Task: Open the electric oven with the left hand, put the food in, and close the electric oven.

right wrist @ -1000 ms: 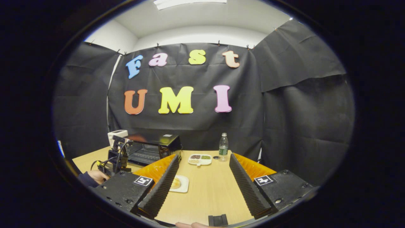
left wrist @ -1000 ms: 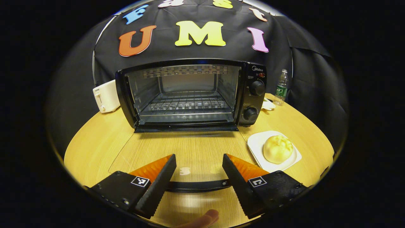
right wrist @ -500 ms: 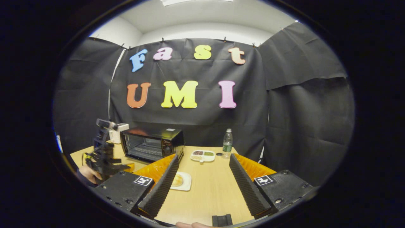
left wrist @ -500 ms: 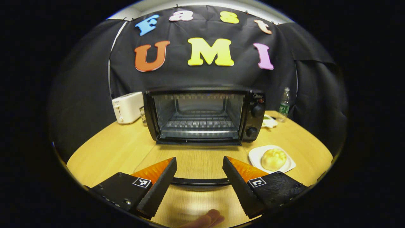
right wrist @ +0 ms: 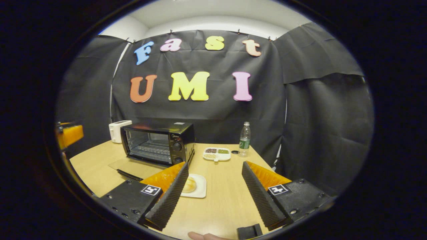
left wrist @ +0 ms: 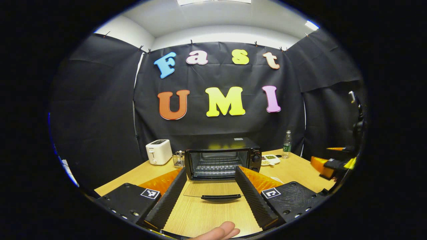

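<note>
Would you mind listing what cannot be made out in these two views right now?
- Bun, right gripper view: partly behind that gripper's finger; its plate is partly covered too.
- Snack tray, right gripper view: contents too small to identify.
- Oven dial settings, left gripper view: too small.
- Right gripper, left gripper view: cut off by the edge.
- Basket beside the toaster, left gripper view: contents too small.

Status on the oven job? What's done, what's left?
Done: the oven door is down flat on the table. In hand: nothing; left gripper and right gripper are both open and empty. Left: the bun sits on its plate beside the oven; load it, then close the door.
</note>
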`<action>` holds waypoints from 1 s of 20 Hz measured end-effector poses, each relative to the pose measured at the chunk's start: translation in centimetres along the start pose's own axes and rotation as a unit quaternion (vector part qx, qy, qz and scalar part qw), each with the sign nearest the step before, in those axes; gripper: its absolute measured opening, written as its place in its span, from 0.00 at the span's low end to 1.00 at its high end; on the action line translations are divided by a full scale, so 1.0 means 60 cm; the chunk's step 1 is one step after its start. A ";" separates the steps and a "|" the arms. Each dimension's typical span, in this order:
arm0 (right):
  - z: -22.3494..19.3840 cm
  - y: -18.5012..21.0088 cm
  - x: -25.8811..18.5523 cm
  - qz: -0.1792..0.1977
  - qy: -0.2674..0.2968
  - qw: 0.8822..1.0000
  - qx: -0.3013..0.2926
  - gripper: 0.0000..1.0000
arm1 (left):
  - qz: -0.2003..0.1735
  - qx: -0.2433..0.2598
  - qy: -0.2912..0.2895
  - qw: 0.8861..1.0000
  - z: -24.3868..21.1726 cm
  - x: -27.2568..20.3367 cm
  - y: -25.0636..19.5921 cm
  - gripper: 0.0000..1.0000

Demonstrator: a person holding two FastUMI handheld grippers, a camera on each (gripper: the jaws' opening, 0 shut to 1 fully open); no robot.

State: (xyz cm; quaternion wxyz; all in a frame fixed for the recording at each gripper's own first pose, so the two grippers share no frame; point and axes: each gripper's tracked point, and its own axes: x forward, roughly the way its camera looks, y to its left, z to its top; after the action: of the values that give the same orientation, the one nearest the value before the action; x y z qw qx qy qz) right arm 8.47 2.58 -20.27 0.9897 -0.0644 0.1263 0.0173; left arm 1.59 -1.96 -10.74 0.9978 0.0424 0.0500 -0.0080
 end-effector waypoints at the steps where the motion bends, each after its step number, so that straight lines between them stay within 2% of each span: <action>1: -0.009 0.014 0.011 0.003 0.003 1.000 0.004 1.00 | 0.001 0.004 -0.006 1.000 0.013 -0.015 0.007 0.95; 4: -0.053 0.059 0.059 0.016 0.026 1.000 0.000 1.00 | 0.025 0.005 -0.019 0.999 0.042 -0.054 0.043 0.95; 6: -0.083 0.077 0.096 0.015 0.044 0.999 -0.015 1.00 | 0.025 0.003 -0.029 0.999 0.064 -0.071 0.053 0.95; 10: -0.171 0.119 0.163 0.030 0.115 0.993 0.001 1.00 | 0.035 -0.001 -0.045 0.998 0.080 -0.101 0.083 0.95; 13: -0.213 0.121 0.204 0.014 0.157 0.987 -0.001 1.00 | 0.022 -0.012 -0.042 0.999 0.066 -0.105 0.084 0.95; 16: -0.235 0.144 0.230 0.029 0.178 0.983 0.019 1.00 | 0.006 -0.021 -0.028 0.999 0.047 -0.105 0.081 0.95; 20: -0.259 0.160 0.253 0.038 0.204 0.978 0.011 1.00 | -0.002 -0.022 -0.025 0.999 0.029 -0.091 0.077 0.95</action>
State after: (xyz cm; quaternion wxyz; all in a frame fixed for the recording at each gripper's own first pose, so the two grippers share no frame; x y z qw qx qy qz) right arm 18.81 10.29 -40.22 0.9424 -0.0508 0.3282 0.0402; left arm -3.60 2.56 -8.07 0.9994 0.0198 0.0256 -0.0097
